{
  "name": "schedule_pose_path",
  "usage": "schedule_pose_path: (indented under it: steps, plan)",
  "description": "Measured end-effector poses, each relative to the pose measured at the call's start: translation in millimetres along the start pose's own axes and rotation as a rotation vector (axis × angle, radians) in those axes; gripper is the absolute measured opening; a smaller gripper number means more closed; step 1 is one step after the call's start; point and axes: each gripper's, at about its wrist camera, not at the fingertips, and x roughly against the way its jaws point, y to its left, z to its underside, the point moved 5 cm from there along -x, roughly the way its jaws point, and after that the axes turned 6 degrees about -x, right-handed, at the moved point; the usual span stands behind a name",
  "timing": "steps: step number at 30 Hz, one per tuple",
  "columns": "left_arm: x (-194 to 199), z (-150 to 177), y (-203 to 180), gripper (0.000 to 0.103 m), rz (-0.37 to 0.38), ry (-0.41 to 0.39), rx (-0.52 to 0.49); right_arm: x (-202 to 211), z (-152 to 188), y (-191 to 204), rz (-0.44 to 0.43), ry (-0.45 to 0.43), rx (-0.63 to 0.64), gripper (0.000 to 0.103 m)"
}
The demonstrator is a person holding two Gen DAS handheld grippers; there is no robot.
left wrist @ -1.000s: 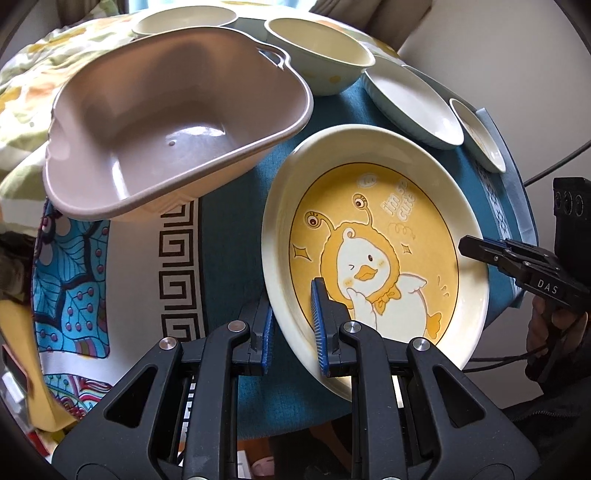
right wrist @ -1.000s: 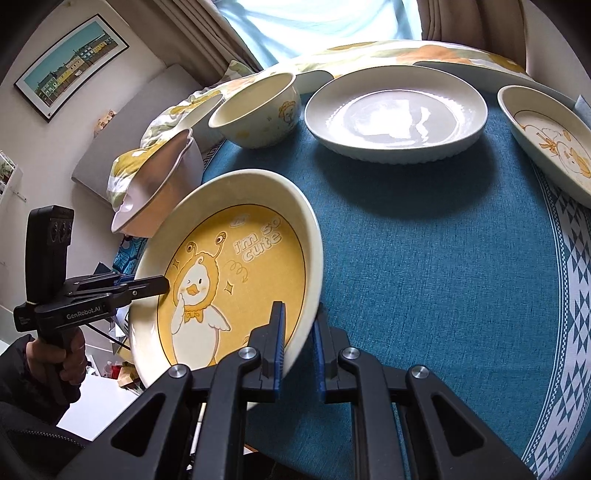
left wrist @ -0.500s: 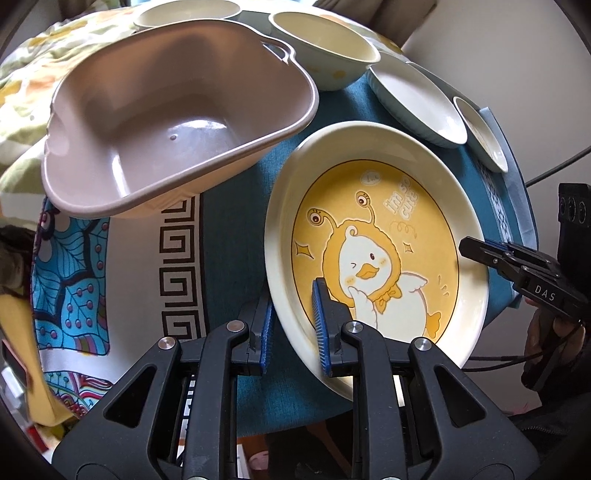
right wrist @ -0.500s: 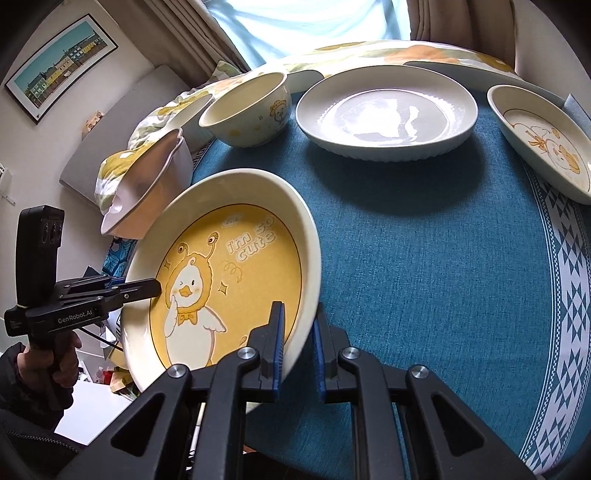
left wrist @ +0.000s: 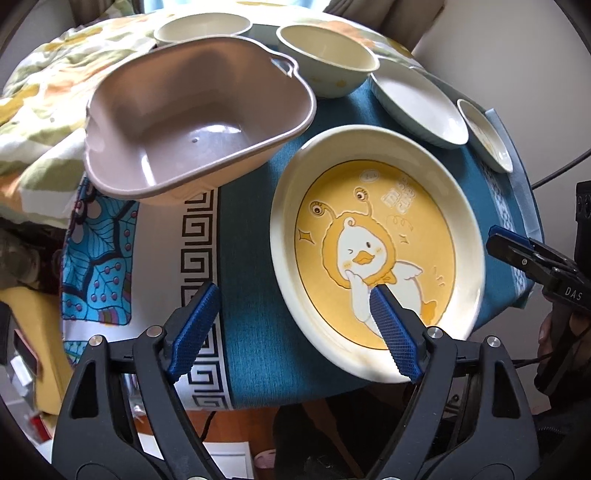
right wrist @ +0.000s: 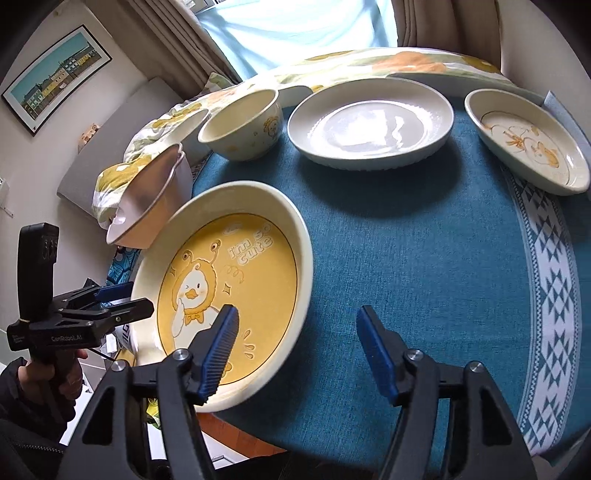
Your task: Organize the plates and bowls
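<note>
**Duck plate let go at the table's near edge; sorting barely begun**

The duck plate [left wrist: 376, 251] lies on the blue tablecloth [right wrist: 424, 236] at the near edge of the table, its near rim seeming to jut a little past that edge. Both tools are letting it go. The left gripper [left wrist: 295, 325] has its jaws opening: one pad hangs over the plate's painted face, the other over the cloth, and neither presses the rim. The right gripper [right wrist: 299, 347] is opening too, one pad above the plate, the other above bare cloth.

Judged from this, one plate has been set down and the rest are not yet gathered. Left of the duck plate stands the empty pink basin [left wrist: 192, 125]. Beyond the plate sits a cream bowl [right wrist: 242, 125], with a second bowl [left wrist: 203, 31] farther back. Right of that bowl rests the plain white plate [right wrist: 369, 125], and farther right a small duck dish [right wrist: 528, 147]. Nothing is stacked.

Whether the duck plate sits flat or overhangs cannot be told for sure; its near rim is blurred and hidden by the grippers. The second bowl is half hidden behind the basin.
</note>
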Motion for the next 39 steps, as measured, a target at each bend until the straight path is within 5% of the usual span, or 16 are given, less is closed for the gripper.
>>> schedule_pose_path:
  steps: [5, 7, 8, 10, 19, 27, 29, 36, 39]
  plan:
    - [67.8, -31.5, -30.5, 0.082, -0.038, -0.143, -0.047, 63.3, -30.9, 5.6, 0.018, -0.107, 0.009, 0.066]
    - [95.4, -54.2, -46.6, 0.092, -0.076, -0.239, -0.081, 84.1, -48.7, 5.4, 0.034, -0.157, 0.042, 0.103]
    - [105.9, -66.1, -53.5, 0.102, -0.105, -0.293, -0.093, 93.7, -58.2, 3.9, 0.041, -0.187, 0.065, 0.103]
    - [116.3, -87.0, -65.4, 0.103, -0.142, -0.362, -0.105, 108.0, -77.3, -0.9, 0.064, -0.225, 0.103, 0.103]
    - [67.9, -153.1, -107.8, 0.103, -0.017, -0.262, 0.036, 110.1, -160.6, -57.2, 0.105, -0.142, 0.216, 0.103]
    - [-22.3, -180.1, -114.8, 0.098, -0.005, -0.145, 0.245, 34.2, -219.3, -110.8, 0.003, 0.051, 0.339, 0.103]
    - [-46.0, -180.6, -111.2, 0.092, -0.007, -0.113, 0.288, 8.1, -226.7, -118.8, -0.024, 0.11, 0.36, 0.1]
    - [-105.1, -178.2, -107.2, 0.049, -0.02, -0.012, 0.343, -62.5, -223.4, -123.5, -0.105, 0.279, 0.441, 0.059]
    - [-118.0, -178.0, -107.6, 0.046, -0.032, 0.009, 0.351, -80.3, -220.3, -125.0, -0.128, 0.323, 0.452, 0.049]
